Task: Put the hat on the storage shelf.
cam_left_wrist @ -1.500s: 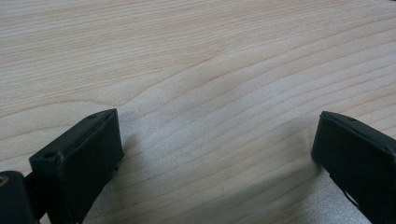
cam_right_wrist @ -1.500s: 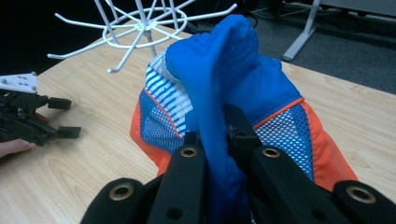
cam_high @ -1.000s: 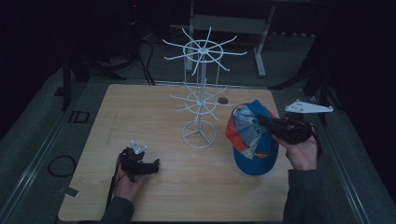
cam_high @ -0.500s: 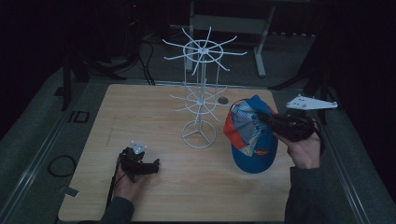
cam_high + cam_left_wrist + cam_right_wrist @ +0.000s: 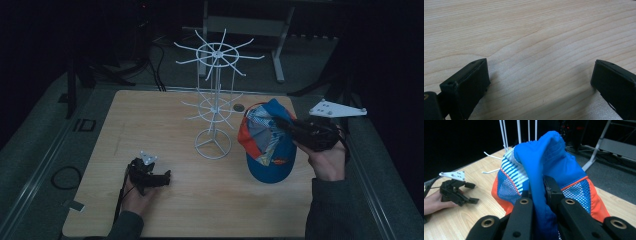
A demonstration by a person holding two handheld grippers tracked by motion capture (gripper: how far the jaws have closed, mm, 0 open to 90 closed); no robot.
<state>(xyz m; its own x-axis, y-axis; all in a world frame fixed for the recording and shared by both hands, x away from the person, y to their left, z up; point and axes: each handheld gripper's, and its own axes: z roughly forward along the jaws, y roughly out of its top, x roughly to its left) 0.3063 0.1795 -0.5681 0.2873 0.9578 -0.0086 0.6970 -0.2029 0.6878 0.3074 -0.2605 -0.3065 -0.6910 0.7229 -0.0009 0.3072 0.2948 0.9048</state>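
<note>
Holding, in my right gripper [image 5: 537,192]: one cap [image 5: 267,142], blue cloth crown with orange mesh side panels and a blue-and-white striped lining, soft and creased. My two black jaws are clamped on a fold of the blue fabric, which bunches up between them into a rounded ridge. Seen from above, the cap hangs over the right part of the table [image 5: 150,125], its crown lifted toward my gripper and its blue brim drooping toward the near edge; whether the brim rests on the wood I cannot tell.

Table: pale wood, fine straight grain, rectangular, matte.

Rack [image 5: 214,107]: thin white wire, upright on a round ring base at the middle of the table, with two tiers of straight spokes fanning out like wheels, the upper tier wider. It stands just left of the cap, apart from it.

Left gripper [image 5: 150,175]: black, blocky, resting low at the near left of the table in my left hand [image 5: 135,197]. Its jaws [image 5: 541,82] stand wide apart with nothing between them, bare wood showing in the gap. Square-edged pads, dull black finish.

Right hand [image 5: 327,160]: wrapped around the gripper body from below, dark sleeve at the wrist.
</note>
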